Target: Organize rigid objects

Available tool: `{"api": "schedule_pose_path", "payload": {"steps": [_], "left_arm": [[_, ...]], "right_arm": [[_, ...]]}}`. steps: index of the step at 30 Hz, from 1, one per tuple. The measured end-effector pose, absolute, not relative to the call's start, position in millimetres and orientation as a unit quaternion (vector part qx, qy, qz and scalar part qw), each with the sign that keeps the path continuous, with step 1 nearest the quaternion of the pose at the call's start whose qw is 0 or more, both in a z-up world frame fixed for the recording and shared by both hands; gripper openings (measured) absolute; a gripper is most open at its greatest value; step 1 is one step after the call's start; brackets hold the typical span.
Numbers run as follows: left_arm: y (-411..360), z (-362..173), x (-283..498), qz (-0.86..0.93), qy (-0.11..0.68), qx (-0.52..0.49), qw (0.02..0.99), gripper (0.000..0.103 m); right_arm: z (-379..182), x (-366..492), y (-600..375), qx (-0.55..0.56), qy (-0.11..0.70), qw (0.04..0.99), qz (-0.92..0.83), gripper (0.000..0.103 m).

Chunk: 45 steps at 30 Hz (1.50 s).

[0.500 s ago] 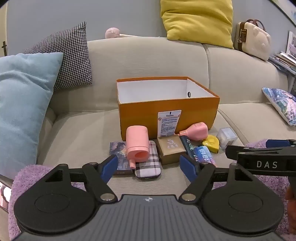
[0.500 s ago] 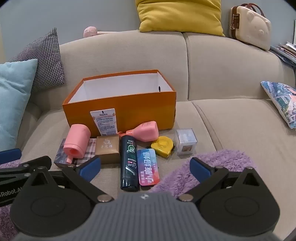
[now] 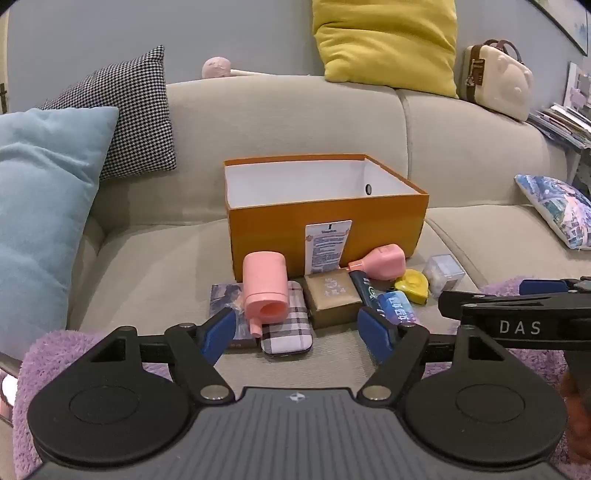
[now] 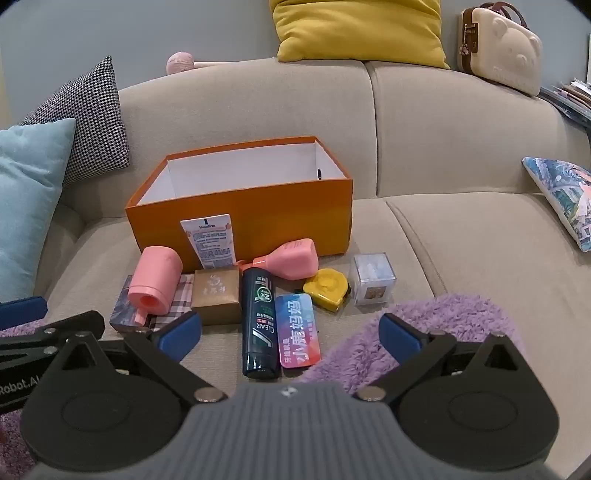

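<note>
Both the left gripper (image 3: 298, 329) and right gripper (image 4: 289, 338) gape, holding nothing; the orange box (image 4: 258, 206) awaits its first item, likeliest the pink bottle (image 3: 266, 288).

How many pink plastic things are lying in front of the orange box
2: a pink cylinder on the plaid case, left; a pink bottle on its side against the box.

A beige sofa (image 4: 443, 155) fills the view. On its left side a blue cushion (image 3: 40, 206) leans beside a houndstooth cushion (image 3: 136, 110). A yellow cushion (image 4: 358, 29) and a cream case (image 4: 502, 44) sit on the backrest, a printed cushion (image 4: 561, 195) lies right, and a purple rug (image 4: 424, 332) is nearest.
</note>
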<state>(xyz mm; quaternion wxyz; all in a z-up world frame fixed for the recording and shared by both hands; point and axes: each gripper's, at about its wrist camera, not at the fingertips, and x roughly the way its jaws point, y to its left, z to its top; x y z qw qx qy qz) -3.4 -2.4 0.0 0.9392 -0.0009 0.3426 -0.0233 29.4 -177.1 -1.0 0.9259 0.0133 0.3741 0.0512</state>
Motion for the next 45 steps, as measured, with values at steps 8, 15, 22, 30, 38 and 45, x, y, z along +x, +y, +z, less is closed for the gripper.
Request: {"api": "schedule_pose_path", "payload": {"steps": [8, 15, 22, 30, 38, 45], "left_arm": [[-2.4, 1.2, -3.9, -0.015, 0.341, 0.001, 0.94, 0.088], [-4.4, 2.3, -4.1, -0.014, 0.341, 0.005, 0.94, 0.088], [-3.6, 2.4, -4.2, -0.012, 0.342, 0.007, 0.94, 0.088], [-2.1, 3.0, -3.7, -0.013, 0.343, 0.008, 0.939, 0.088], [-2.1, 3.0, -4.5, -0.013, 0.343, 0.008, 0.939, 0.088], [-2.4, 2.8, -4.7, -0.013, 0.342, 0.008, 0.939, 0.088]], "right_arm": [[-2.3, 28.9, -177.6, 0.017, 0.376, 0.925, 0.053, 0.102], [-2.0, 27.5, -176.6, 0.019, 0.376, 0.925, 0.054, 0.102], [-2.3, 27.4, -177.3, 0.021, 0.376, 0.925, 0.054, 0.102], [-2.3, 27.3, -177.7, 0.022, 0.376, 0.925, 0.054, 0.102], [-3.1, 26.9, -177.8, 0.022, 0.376, 0.925, 0.054, 0.102], [-3.8, 26.9, -177.8, 0.022, 0.377, 0.924, 0.054, 0.102]]}}
